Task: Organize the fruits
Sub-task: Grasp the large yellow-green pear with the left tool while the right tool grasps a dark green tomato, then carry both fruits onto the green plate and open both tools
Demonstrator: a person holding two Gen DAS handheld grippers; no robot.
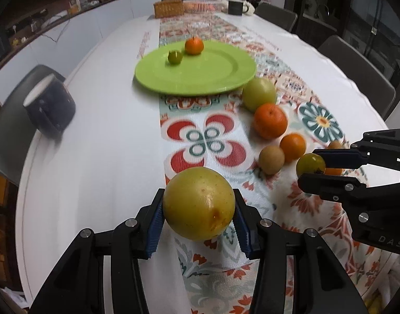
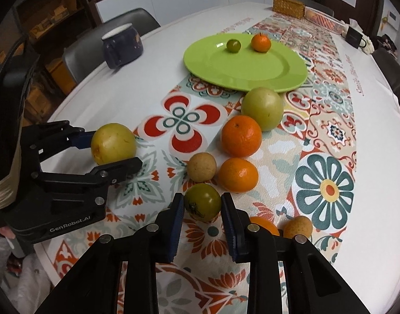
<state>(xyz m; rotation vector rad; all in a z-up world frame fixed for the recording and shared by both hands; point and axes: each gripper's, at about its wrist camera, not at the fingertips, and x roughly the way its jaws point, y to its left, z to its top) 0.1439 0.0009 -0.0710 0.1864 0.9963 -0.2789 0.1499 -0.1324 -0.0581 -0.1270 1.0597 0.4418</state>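
My left gripper (image 1: 198, 206) is shut on a large yellow-green fruit (image 1: 198, 202), held above the patterned runner; it also shows in the right wrist view (image 2: 113, 143). My right gripper (image 2: 202, 205) is shut on a small green tomato-like fruit (image 2: 202, 202), also seen in the left wrist view (image 1: 310, 164). A green plate (image 1: 213, 78) farther along the table holds a small green fruit (image 1: 175, 57) and a small orange (image 1: 194, 45). Near the plate lie a large green fruit (image 2: 262, 108), two oranges (image 2: 241, 136) (image 2: 238, 174) and a tan round fruit (image 2: 201, 167).
A dark blue mug (image 1: 49, 104) stands at the table's left side. Another orange (image 2: 262, 226) and tan fruit (image 2: 298, 226) lie by my right gripper. A wicker box (image 1: 169, 8), a white basket (image 1: 202, 5) and a black mug (image 1: 235, 7) stand at the far end. Chairs surround the table.
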